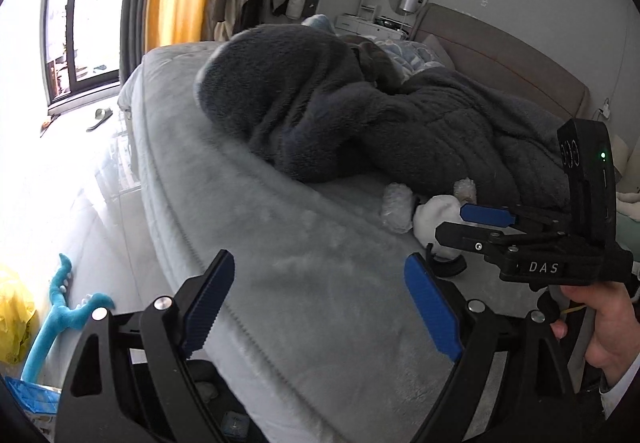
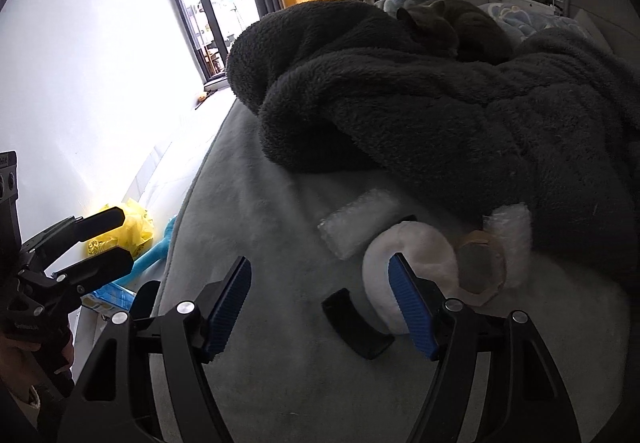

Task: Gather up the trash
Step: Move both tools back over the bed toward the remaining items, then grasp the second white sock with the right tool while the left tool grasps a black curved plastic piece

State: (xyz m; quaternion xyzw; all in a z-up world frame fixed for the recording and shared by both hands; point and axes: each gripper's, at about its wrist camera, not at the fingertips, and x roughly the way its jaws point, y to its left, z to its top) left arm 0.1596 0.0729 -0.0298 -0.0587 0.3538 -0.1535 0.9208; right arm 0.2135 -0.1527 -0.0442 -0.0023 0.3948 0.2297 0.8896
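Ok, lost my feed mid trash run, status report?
Left gripper and right gripper open, empty. Bubble wrap pieces and white puff ahead on bed. Dark blanket behind, not blocking.

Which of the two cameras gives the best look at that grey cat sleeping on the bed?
The right wrist view: the cat shows ears and curled body atop the dark blanket. The left wrist view shows it smaller, partly hidden behind the blanket.

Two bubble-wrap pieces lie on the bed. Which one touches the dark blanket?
The right-hand bubble-wrap piece, beside the tape roll, lies against the dark blanket. The flatter left-hand bubble-wrap piece lies apart on the grey bed cover.
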